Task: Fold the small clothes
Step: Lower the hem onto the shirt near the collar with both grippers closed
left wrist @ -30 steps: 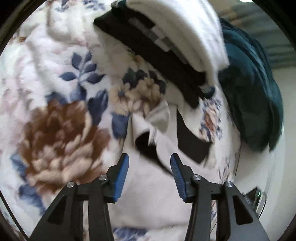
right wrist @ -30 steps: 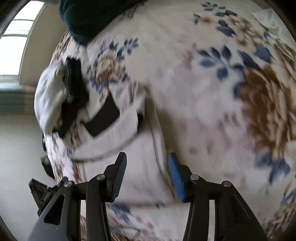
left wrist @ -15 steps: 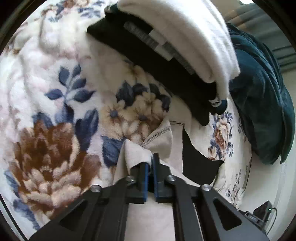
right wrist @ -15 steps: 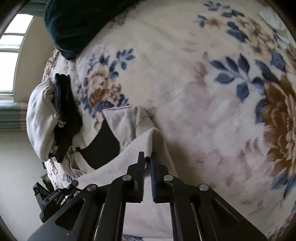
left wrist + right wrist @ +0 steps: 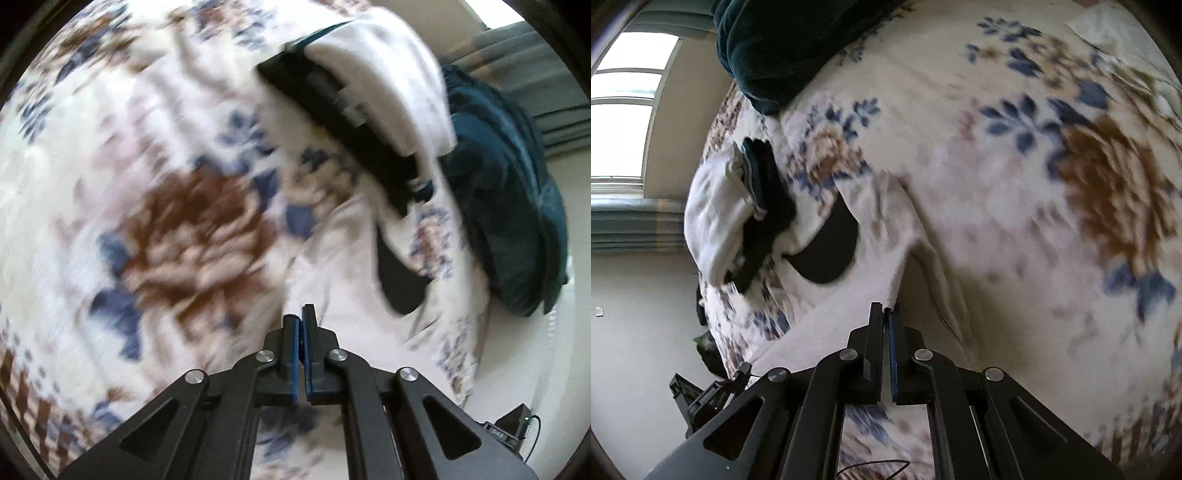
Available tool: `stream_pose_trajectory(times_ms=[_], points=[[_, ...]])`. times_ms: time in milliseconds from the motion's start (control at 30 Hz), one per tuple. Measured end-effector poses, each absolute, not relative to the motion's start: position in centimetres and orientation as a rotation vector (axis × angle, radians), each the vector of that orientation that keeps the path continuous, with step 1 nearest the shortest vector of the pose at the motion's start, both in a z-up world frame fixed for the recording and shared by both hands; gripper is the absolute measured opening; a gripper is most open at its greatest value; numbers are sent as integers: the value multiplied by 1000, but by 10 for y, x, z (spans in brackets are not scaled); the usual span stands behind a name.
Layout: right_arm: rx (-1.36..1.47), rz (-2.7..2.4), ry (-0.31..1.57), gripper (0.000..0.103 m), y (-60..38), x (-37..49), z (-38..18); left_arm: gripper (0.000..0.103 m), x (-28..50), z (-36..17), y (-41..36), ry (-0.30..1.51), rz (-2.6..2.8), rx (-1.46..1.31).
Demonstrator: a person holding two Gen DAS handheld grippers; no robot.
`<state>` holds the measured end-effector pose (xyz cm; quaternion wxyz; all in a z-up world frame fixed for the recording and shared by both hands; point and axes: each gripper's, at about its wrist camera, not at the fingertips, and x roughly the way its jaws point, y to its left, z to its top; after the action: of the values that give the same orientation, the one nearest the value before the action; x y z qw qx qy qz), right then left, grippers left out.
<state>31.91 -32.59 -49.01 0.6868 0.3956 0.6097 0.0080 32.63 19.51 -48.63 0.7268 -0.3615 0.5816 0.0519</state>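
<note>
A small white garment with a black patch lies on the floral blanket. My left gripper is shut on an edge of the white garment and holds it lifted. My right gripper is shut on another edge of the same garment, which hangs between the two; its black patch shows beyond. Both views are motion-blurred.
A stack of folded clothes, white on black, lies on the blanket beyond the garment; it also shows in the right wrist view. A dark teal blanket is bunched at the bed's edge. A window is at the left.
Both grippers went from open to shut on the white garment's edges. Since then both have lifted and pulled the garment back towards me, away from the folded stack.
</note>
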Motion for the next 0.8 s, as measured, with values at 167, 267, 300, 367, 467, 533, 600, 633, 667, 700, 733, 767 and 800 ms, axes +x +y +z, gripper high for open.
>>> stream_pose_trajectory(times_ms=[167, 267, 300, 367, 467, 533, 600, 633, 667, 700, 733, 767, 800], points=[[881, -1, 1459, 3, -326, 288, -514, 0, 302, -511, 200, 1326, 165, -822], [852, -8, 1477, 3, -324, 278, -525, 0, 300, -521, 197, 1335, 164, -810], [842, -16, 1481, 3, -324, 276, -530, 0, 301, -523, 197, 1333, 161, -812], [844, -23, 1478, 3, -325, 275, -536, 0, 304, -521, 195, 1320, 154, -799], [853, -27, 1440, 3, -327, 281, -535, 0, 309, -509, 194, 1283, 123, -793], [834, -31, 1403, 3, -328, 287, -527, 0, 308, -509, 191, 1284, 116, -766], [797, -38, 1383, 3, -328, 292, -524, 0, 303, -521, 185, 1317, 104, -719], [786, -41, 1382, 3, -329, 293, -525, 1, 300, -528, 183, 1339, 101, -702], [777, -44, 1387, 3, -329, 294, -527, 1, 296, -537, 181, 1367, 93, -694], [755, -56, 1399, 3, -329, 295, -532, 1, 293, -546, 179, 1396, 80, -702], [738, -67, 1416, 3, -329, 295, -538, 1, 290, -553, 179, 1431, 68, -710], [736, -75, 1437, 3, -329, 295, -545, 2, 287, -554, 180, 1444, 67, -713], [746, -67, 1467, 3, -329, 295, -552, 2, 285, -551, 182, 1441, 57, -721]])
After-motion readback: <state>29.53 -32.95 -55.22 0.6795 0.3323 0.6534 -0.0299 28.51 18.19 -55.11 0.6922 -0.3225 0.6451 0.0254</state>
